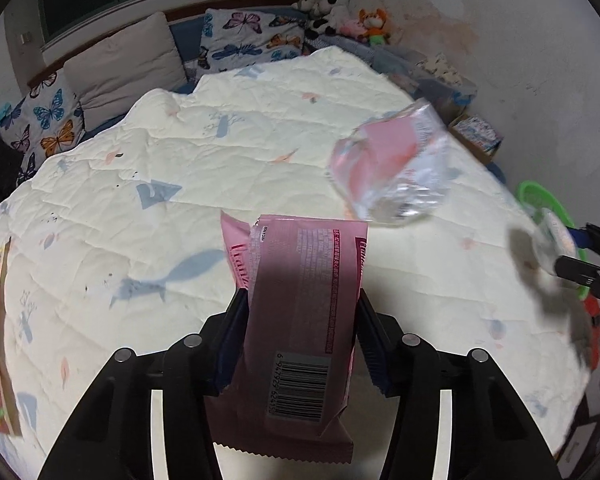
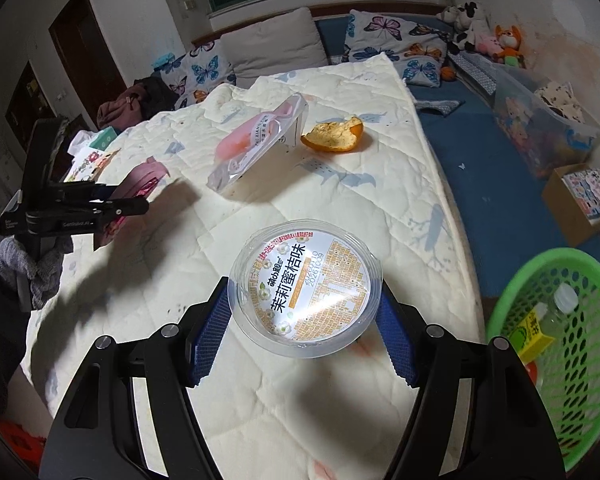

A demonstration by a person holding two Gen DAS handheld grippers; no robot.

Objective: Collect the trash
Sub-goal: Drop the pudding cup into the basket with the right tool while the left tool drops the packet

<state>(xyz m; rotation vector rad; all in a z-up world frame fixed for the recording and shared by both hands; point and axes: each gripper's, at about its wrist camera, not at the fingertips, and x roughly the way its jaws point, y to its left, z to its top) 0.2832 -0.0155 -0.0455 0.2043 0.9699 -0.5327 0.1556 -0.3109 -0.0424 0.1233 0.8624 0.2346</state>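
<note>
Both pairs of fingers grip trash: my left gripper clamps a pink foil snack wrapper, my right gripper a clear round plastic cup. Next, I judge, comes carrying both rightward to the green mesh basket.

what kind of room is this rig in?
Most likely a bedroom in a home: a bed under a quilt, butterfly pillows by the window, and stuffed toys in the corner.
</note>
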